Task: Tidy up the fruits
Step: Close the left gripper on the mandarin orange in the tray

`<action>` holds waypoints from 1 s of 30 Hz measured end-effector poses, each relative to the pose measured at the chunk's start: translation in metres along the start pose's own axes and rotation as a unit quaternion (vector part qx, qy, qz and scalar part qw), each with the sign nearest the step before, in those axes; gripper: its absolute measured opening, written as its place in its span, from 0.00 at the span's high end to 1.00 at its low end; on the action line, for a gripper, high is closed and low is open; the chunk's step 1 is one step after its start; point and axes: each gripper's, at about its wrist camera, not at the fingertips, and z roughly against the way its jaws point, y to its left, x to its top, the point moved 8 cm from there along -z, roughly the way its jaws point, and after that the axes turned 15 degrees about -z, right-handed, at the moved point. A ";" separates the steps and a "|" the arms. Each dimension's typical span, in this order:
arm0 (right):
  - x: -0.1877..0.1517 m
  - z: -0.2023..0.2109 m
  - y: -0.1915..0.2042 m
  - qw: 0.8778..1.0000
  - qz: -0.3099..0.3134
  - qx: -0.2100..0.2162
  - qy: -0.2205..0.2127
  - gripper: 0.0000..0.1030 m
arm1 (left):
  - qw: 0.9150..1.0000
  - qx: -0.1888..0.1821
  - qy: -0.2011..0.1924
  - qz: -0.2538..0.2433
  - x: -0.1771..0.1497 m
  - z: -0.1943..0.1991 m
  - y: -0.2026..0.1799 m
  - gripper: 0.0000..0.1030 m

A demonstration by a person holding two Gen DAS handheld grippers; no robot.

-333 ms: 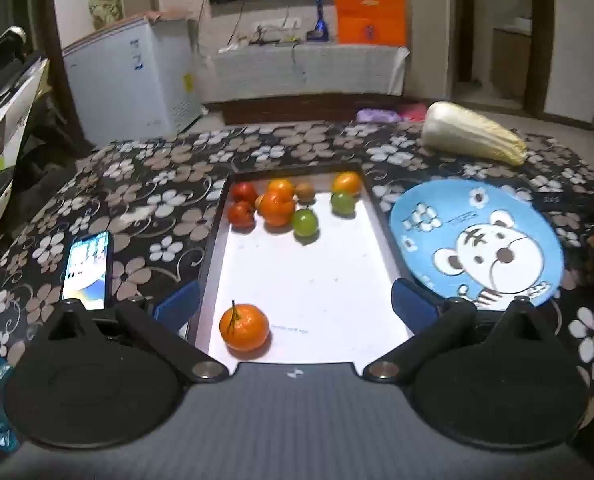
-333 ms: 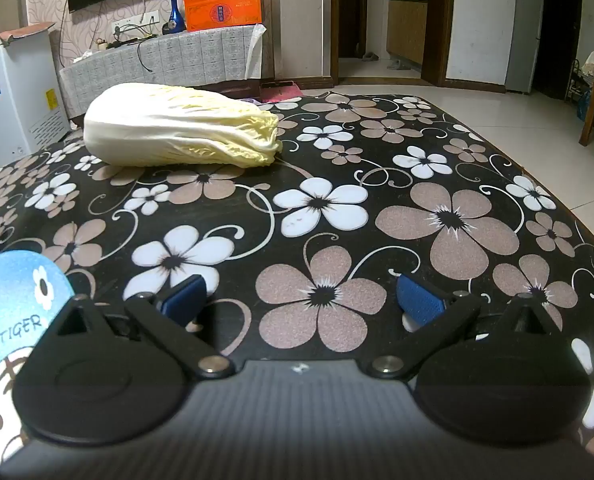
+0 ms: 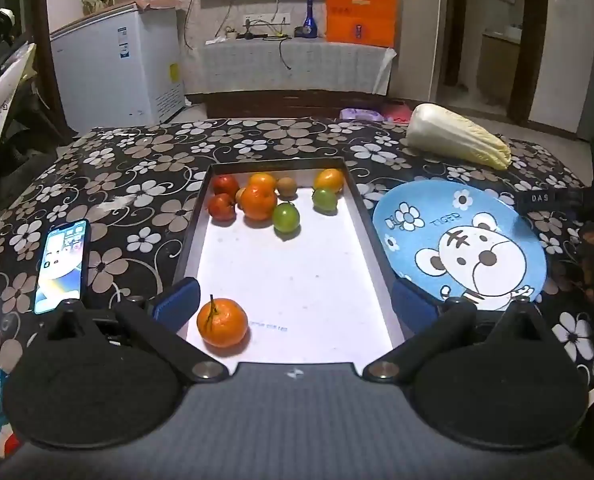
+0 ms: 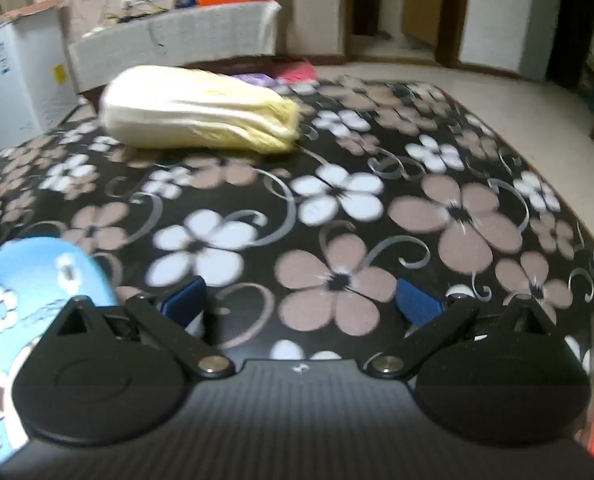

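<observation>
The left claw (image 3: 295, 306) gapes wide, empty; a round, glossy orange (image 3: 222, 322) with a stem lies just ahead of its left pad, inside the shallow white tray (image 3: 297, 272). Since the earlier frame this view barely shifts. Farther ahead, smooth red, orange and green fruits (image 3: 275, 200) cluster at the tray's far end. The right claw (image 4: 301, 300), also wide and empty, has swung: its view now blurs, with the ribbed cabbage (image 4: 201, 118) ahead on the flowered table (image 4: 377, 216) and the blue plate (image 4: 21, 280) to its left.
</observation>
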 end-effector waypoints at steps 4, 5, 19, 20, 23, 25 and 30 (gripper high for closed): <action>0.006 0.039 0.031 0.997 0.045 0.027 -0.053 0.00 | 1.000 -0.008 0.000 0.011 -0.001 0.002 0.004 0.00; 0.011 0.046 0.040 0.997 0.047 0.038 -0.055 0.00 | 1.000 -0.008 -0.001 0.013 -0.001 0.002 0.004 0.00; -0.077 0.154 0.209 0.890 0.277 0.363 0.002 0.10 | 0.999 -0.015 -0.025 -0.028 -0.016 0.028 0.018 0.00; -0.088 0.156 0.216 0.882 0.297 0.367 0.008 0.13 | 0.999 -0.019 -0.023 -0.028 -0.018 0.029 0.021 0.00; -0.111 0.155 0.232 0.865 0.334 0.374 0.036 0.24 | 0.999 -0.022 -0.016 -0.030 -0.023 0.028 0.025 0.00; -0.117 0.149 0.240 0.863 0.338 0.373 0.048 0.24 | 0.999 -0.015 -0.019 -0.031 -0.022 0.027 0.028 0.00; -0.104 0.134 0.244 0.895 0.297 0.333 0.022 0.24 | 0.999 -0.022 -0.003 -0.049 -0.018 0.008 0.017 0.04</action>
